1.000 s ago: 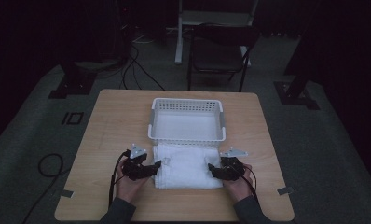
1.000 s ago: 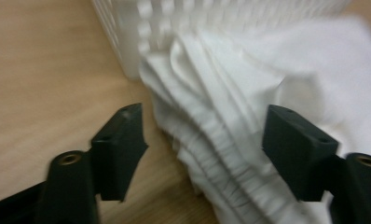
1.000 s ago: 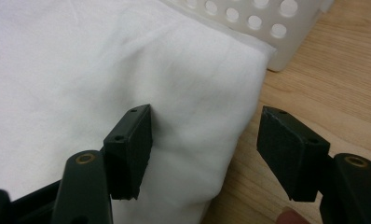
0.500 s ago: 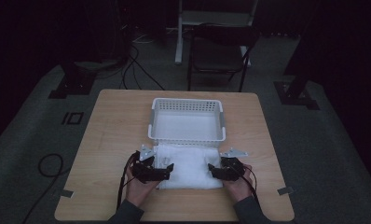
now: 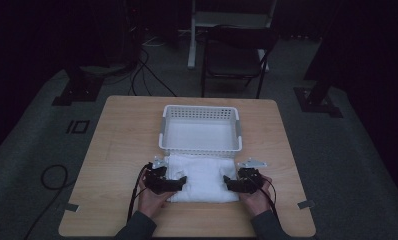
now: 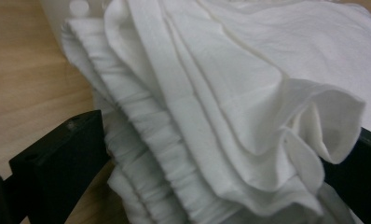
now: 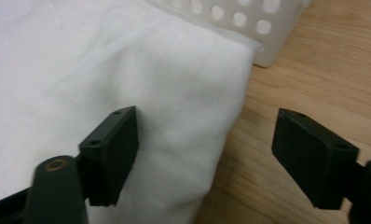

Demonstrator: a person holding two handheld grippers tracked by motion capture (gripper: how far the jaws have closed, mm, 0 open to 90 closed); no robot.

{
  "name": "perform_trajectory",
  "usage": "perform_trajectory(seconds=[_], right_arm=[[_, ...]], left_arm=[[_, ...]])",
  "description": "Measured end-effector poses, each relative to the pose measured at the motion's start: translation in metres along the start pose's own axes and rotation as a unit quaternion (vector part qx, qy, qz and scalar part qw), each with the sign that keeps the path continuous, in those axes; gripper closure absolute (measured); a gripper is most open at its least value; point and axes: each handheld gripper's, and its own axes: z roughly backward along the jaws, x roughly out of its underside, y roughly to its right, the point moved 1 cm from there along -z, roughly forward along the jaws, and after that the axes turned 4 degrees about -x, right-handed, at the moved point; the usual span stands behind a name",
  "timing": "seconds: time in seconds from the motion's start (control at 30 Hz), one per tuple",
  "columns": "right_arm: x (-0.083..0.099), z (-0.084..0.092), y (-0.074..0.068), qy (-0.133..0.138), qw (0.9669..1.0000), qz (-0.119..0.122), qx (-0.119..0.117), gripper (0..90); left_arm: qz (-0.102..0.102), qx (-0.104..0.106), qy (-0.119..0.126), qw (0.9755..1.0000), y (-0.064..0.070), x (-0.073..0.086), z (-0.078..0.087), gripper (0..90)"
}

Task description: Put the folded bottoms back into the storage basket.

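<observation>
a wooden tabletop (image 5: 117,150) is seen in the high view, ringed by a dark floor with a chair (image 5: 234,57) standing beyond its far edge. a white perforated basket (image 5: 201,131) is set on the far middle of the tabletop, and its near wall is touched by the far edge of a folded white towel (image 5: 203,176). the towel is laid flat on the near middle of the tabletop, between the two hands.

the left gripper (image 5: 179,182) is placed at the towel's near left corner. its fingers have just been opening and are spread wide; in the left gripper view the towel's layered, ruffled edge (image 6: 230,121) is found between them, not pinched.

the right gripper (image 5: 228,183) is placed at the towel's right edge. its fingers have likewise just been opening and are spread; in the right gripper view one finger (image 7: 111,154) is laid over the cloth (image 7: 104,79) and the other is held over bare wood, with the towel's edge between them and unpinched.
</observation>
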Motion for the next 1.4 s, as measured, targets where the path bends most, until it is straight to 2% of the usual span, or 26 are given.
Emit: perform_trajectory(seconds=[0.07,0.13,0.27,0.33,0.63,0.77,0.9,1.0,1.23,1.33,1.4], right_arm=[[-0.001,0.004,0.001,0.011,0.9998,-0.010,0.016,14.1],[-0.001,0.006,0.000,0.016,0.9997,-0.010,0.018,13.4],[-0.004,0.012,-0.004,0.030,0.9995,-0.012,-0.002,11.3],[-0.004,0.013,-0.009,0.032,0.9994,-0.005,-0.008,10.9],[-0.001,0.000,-0.006,0.002,0.9987,-0.036,-0.037,9.9],[0.002,-0.009,0.001,-0.015,0.9956,-0.067,-0.065,9.4],[0.004,-0.013,0.004,-0.017,0.9936,-0.081,-0.076,9.2],[0.005,-0.016,0.008,-0.018,0.9901,-0.099,-0.098,9.2],[0.005,-0.017,0.008,-0.014,0.9892,-0.095,-0.111,11.0],[0.005,-0.017,0.008,-0.014,0.9869,-0.101,-0.125,15.0],[0.005,-0.017,0.007,-0.012,0.9842,-0.109,-0.138,21.6]], left_arm=[[0.000,0.000,0.001,1.0000,-0.001,0.000,-0.001,0.0],[-0.009,-0.004,0.000,0.9999,0.000,0.000,-0.001,0.0],[-0.005,0.009,-0.003,0.9999,-0.003,0.000,-0.003,0.0],[0.006,0.018,-0.006,0.9998,-0.005,0.001,-0.005,0.0],[0.003,0.026,-0.004,0.9996,-0.006,0.002,-0.005,0.0],[0.004,0.028,-0.006,0.9996,-0.006,0.002,-0.005,0.0],[0.004,0.031,-0.007,0.9995,-0.006,0.002,-0.005,0.0],[0.004,0.032,-0.008,0.9994,-0.006,0.002,-0.005,0.0],[0.000,0.038,-0.023,0.9990,-0.005,0.000,-0.004,0.0],[-0.008,0.044,-0.035,0.9984,-0.003,-0.001,-0.005,0.0],[-0.015,0.044,-0.040,0.9981,-0.001,-0.002,-0.005,0.0]])
